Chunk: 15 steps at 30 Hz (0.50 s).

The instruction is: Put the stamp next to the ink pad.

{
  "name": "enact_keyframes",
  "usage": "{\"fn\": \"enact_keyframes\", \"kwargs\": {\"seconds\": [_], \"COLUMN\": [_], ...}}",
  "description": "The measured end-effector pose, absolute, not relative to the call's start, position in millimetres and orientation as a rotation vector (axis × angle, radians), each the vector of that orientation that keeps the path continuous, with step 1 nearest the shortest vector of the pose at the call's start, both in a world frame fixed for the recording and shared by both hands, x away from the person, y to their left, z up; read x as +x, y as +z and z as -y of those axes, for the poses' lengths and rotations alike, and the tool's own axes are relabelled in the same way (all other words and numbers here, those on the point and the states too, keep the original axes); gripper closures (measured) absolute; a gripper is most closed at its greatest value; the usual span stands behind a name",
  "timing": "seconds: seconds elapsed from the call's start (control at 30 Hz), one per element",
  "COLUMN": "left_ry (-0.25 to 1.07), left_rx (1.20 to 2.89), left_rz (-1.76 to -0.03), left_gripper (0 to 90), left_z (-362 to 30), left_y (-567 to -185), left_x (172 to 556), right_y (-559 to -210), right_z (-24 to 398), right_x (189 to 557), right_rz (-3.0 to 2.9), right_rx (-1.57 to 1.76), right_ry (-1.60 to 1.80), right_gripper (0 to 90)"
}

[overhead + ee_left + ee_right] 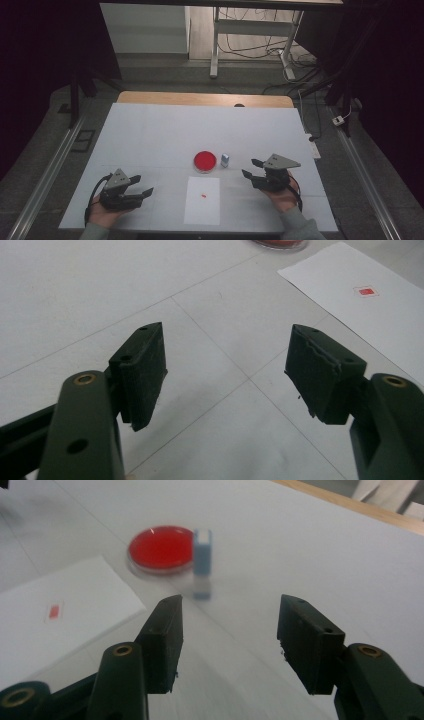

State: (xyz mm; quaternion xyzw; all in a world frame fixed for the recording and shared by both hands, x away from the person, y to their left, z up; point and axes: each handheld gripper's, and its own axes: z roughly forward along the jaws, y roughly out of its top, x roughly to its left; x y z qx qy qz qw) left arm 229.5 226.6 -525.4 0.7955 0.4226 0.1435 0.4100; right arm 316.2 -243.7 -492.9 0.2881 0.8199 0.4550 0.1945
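Observation:
A round red dish [205, 161] [160, 547] sits near the middle of the white table [165, 130]. Just right of it stands a small blue and white container [225, 160] [202, 562], upright. A white paper sheet [202, 200] [360, 315] [65, 615] with a small red mark [204, 195] [366, 290] [54, 611] lies in front of the dish. My left gripper [144, 184] [225, 365] rests open at the front left, nothing between its jaws. My right gripper [249, 167] [230, 630] stands open a short way right of the container, pointing towards it, apart from it.
The table's wooden far edge [205, 98] runs along the back. Beyond it stand a white desk frame [215, 45] and loose cables [300, 65] on the floor. Metal rails [45, 175] flank the table on both sides.

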Motion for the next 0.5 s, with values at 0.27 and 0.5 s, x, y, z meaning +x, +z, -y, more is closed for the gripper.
{"fn": "enact_keyframes", "kwargs": {"seconds": [0.27,0.5], "left_ry": [0.358,0.361], "left_rx": [2.011,2.012], "left_rz": [-1.049,-1.050], "left_gripper": [32.6,32.6], "left_z": [-224,-223], "left_y": [-525,-525], "left_x": [229,228], "right_y": [-498,-500], "right_z": [289,310], "right_x": [291,282], "right_rz": [-2.258,-2.250], "right_rx": [0.865,0.872], "right_ry": [1.262,1.242], "right_gripper": [43.6,43.7]}}
